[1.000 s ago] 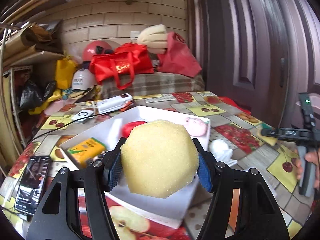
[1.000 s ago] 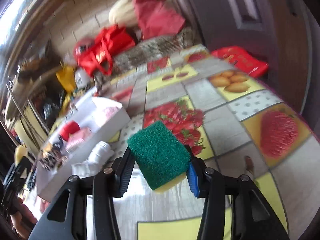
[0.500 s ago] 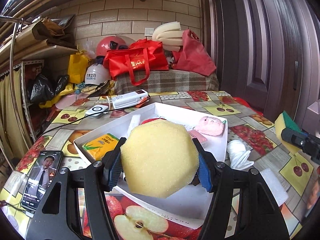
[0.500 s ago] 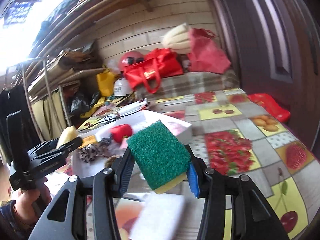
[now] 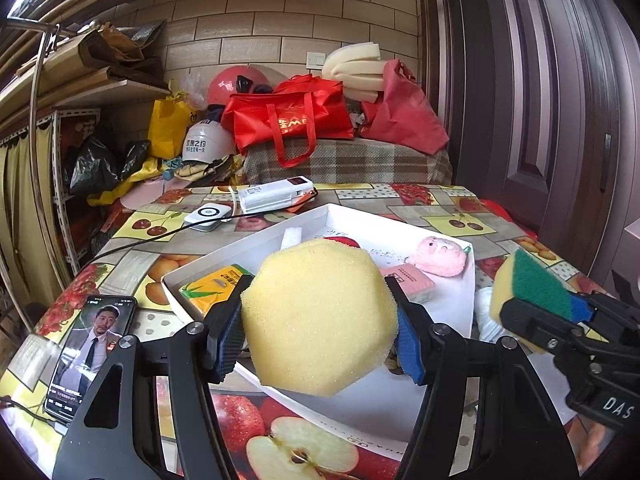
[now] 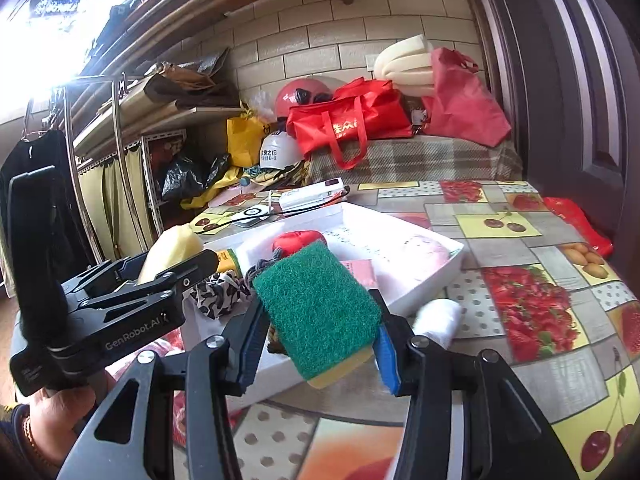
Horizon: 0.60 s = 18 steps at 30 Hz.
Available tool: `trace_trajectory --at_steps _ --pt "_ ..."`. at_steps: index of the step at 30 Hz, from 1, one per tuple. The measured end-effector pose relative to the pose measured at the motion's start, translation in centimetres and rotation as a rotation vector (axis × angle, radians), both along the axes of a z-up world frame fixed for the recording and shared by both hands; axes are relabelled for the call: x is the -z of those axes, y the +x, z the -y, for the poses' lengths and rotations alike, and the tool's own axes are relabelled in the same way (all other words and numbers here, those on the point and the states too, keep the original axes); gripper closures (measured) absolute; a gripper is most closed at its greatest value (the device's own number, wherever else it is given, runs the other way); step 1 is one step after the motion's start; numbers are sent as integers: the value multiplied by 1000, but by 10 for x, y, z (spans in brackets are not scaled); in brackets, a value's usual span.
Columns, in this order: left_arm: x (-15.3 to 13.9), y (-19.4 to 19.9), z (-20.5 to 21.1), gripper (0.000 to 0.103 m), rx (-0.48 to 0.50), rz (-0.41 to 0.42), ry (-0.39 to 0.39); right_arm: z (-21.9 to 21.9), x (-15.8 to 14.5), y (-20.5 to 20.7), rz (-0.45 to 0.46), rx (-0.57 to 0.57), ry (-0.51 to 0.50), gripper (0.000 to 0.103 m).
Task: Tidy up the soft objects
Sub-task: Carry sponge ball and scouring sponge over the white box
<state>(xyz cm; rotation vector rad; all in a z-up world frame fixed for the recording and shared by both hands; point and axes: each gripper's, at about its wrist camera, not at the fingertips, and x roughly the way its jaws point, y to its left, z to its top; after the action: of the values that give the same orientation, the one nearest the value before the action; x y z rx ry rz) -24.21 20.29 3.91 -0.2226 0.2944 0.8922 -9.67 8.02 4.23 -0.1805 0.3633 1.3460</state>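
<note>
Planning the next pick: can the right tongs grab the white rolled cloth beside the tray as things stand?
Probably not yet. The right tongs are shut on the green scouring sponge, so they are full. The white rolled cloth lies uncovered on the tablecloth just outside the white tray; the path looks free once the sponge is dropped.

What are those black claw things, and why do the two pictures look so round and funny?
A person holds two squeeze tools, each with a tiny wide-eyed camera, so each picture looks along one claw. The left claw grips a yellow sponge. The right claw grips a green scrubbing sponge. Below is a fruit-print table with a white tray of soft things, like a pink plush toy, plus a phone.
</note>
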Motion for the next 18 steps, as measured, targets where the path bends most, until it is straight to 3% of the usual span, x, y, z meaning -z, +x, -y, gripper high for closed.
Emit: trace_trajectory --at_steps 11,18 --pt "0 0 -8 39 -7 -3 -5 -17 2 -9 39 7 -15 54" --pt "1 -1 -22 39 -38 -12 -11 -33 4 4 -7 54 -24 53"
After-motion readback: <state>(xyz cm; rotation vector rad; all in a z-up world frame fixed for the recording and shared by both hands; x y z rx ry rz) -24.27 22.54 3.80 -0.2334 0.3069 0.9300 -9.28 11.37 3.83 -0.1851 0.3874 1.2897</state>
